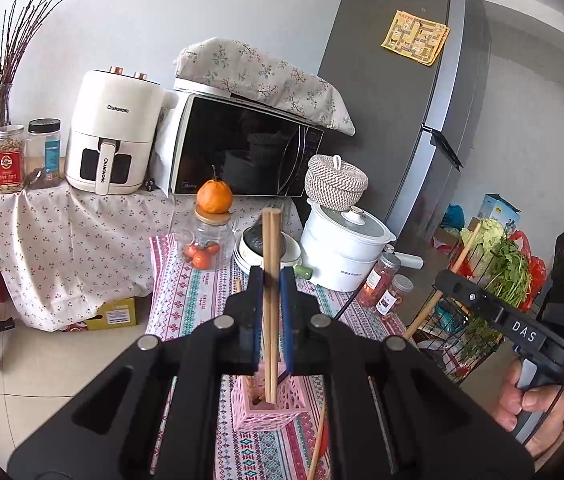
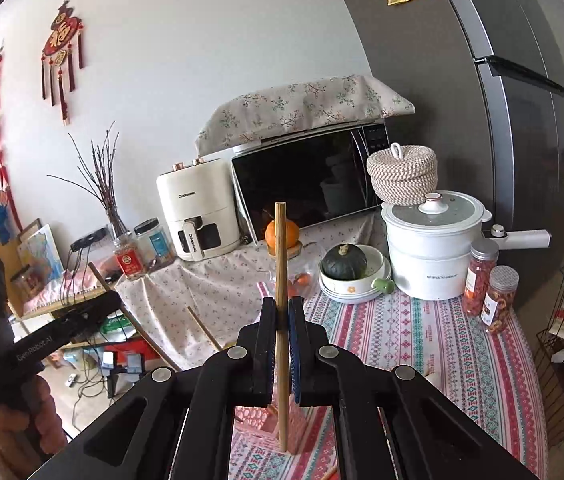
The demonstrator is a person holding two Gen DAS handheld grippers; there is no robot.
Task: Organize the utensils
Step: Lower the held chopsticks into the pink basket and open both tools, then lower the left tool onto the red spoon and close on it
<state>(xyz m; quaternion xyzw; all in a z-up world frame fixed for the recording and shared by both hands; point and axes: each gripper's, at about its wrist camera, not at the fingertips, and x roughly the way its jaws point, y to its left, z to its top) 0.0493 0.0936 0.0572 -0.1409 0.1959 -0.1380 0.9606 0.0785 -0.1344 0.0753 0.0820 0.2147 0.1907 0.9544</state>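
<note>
My left gripper (image 1: pixel 272 276) is shut on a pair of wooden chopsticks (image 1: pixel 270 240), held upright with their lower ends inside a pink lattice holder (image 1: pixel 268 412) on the patterned tablecloth. My right gripper (image 2: pixel 282 308) is shut on a single wooden chopstick (image 2: pixel 280 248), also upright, its lower tip at the pink holder (image 2: pixel 258 420), whether inside or in front I cannot tell. The right gripper also shows at the right of the left wrist view (image 1: pixel 447 276), and the left gripper at the left of the right wrist view (image 2: pixel 116 300). Another loose chopstick (image 1: pixel 315 448) lies on the cloth beside the holder.
Behind the holder stand a glass jar with an orange on its lid (image 1: pixel 212 236), stacked bowls with a dark squash (image 2: pixel 343 268), a white pot (image 2: pixel 431 248), spice jars (image 2: pixel 493 296), a microwave (image 2: pixel 309 176) and an air fryer (image 1: pixel 112 136). A wire rack with vegetables (image 1: pixel 481 288) stands right.
</note>
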